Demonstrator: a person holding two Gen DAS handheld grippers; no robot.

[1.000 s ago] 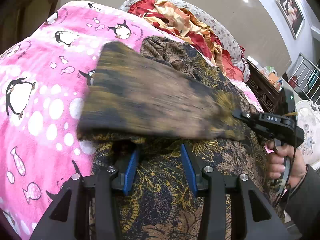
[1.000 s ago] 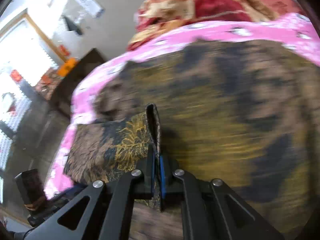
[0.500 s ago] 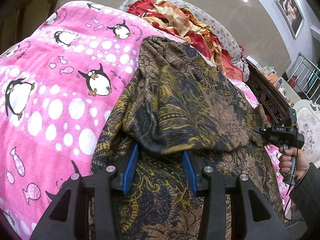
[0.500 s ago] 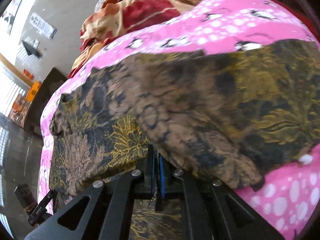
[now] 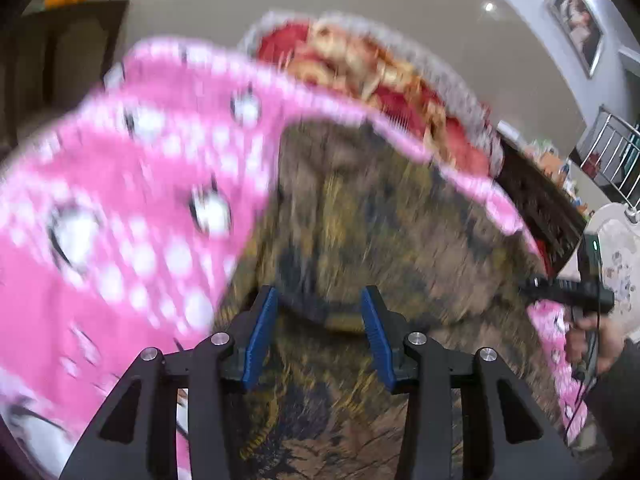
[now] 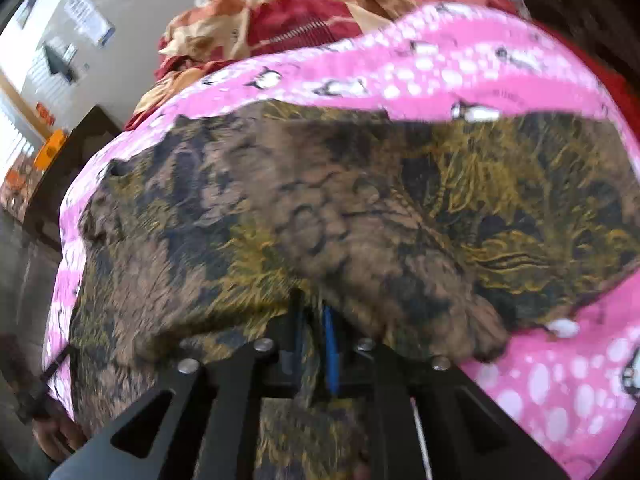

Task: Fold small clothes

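From where I sat, the left wrist view was badly smeared, yet I could make out the pink blanket (image 5: 120,208) with its white dots and penguins filling the left side. To its right lay the brown, gold and black patterned garment (image 5: 360,216), spread over the blanket with one layer doubled back on itself. My left gripper (image 5: 318,336) hung low in the middle above that garment, its blue pads (image 5: 262,336) standing apart with a moderate gap; the folded edge of the cloth showed in the gap, but I could not tell whether the pads touched it. Behind the garment a heap of red and cream bedding (image 5: 384,68) sat against the wall. At the far right of that view a hand (image 5: 592,340) held the right gripper (image 5: 536,282) beside the garment's edge. In the right wrist view the garment (image 6: 320,216) stretched across nearly the whole frame on the blanket (image 6: 560,380), with the bedding (image 6: 304,12) above it. My right gripper (image 6: 314,344) had just been opening, its fingers (image 6: 330,344) now parted by a narrow slit, and the cloth lay between and over them, no longer pinched as far as I could see.
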